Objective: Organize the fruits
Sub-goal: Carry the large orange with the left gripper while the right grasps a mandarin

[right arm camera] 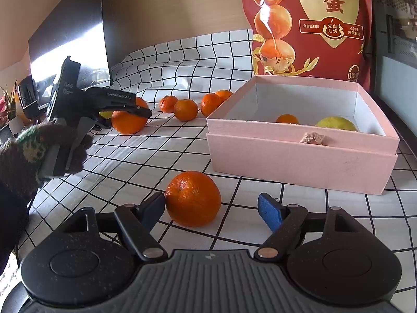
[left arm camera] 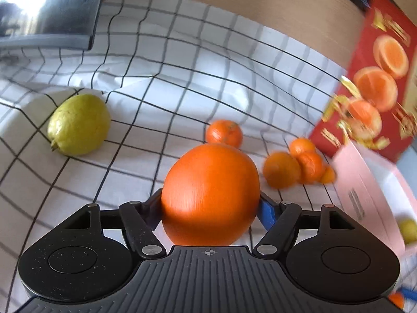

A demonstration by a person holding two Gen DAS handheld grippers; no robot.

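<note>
A large orange (left arm camera: 211,195) rests on the checked cloth between the wide jaws of my left gripper (left arm camera: 209,198). The right wrist view shows that gripper (right arm camera: 127,118) around the same orange (right arm camera: 129,126), held by a gloved hand (right arm camera: 26,151). My right gripper (right arm camera: 211,198) stands open low over the cloth. A mandarin (right arm camera: 192,198) lies against its left fingertip, well apart from the blue right pad (right arm camera: 269,212). A yellow-green fruit (left arm camera: 78,125) lies to the left. Several mandarins (right arm camera: 185,109) lie beyond. The pink box (right arm camera: 299,156) holds a mandarin (right arm camera: 286,118) and a yellow-green fruit (right arm camera: 336,124).
A red snack bag (right arm camera: 312,26) stands behind the box. A dark monitor (right arm camera: 70,34) stands at the back left, at the edge of the cloth. The checked cloth (right arm camera: 156,156) is rumpled near the back wall.
</note>
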